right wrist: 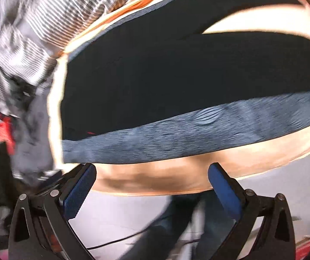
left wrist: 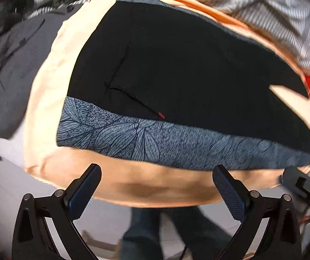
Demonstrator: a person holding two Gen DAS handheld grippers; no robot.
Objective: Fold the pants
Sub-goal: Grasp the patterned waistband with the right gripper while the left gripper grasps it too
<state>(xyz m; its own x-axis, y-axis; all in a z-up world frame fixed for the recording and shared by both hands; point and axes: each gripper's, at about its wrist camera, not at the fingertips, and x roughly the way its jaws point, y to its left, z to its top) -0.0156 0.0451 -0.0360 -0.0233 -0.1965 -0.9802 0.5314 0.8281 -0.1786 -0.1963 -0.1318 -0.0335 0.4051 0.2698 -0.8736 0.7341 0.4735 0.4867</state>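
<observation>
One peach-covered tabletop (left wrist: pixel 46 99) carries one pair of black pants (left wrist: pixel 176 75) with a blue leaf-print waistband (left wrist: pixel 155 138), lying flat, two legs parted at far right. One striped cloth (left wrist: pixel 273 10) lies behind. Two hand-held grippers, left (left wrist: pixel 157 186) and right (right wrist: pixel 152 182), both spread wide, empty, at the near edge.

Ahead of the blue-padded left tongs (left wrist: pixel 156 187), black pants (left wrist: pixel 176 69) carry a blue-grey leaf-patterned waistband (left wrist: pixel 155 140) on a peach-orange cloth (left wrist: pixel 46 108); beyond lies grey-and-white striped fabric (left wrist: pixel 273 6).
</observation>
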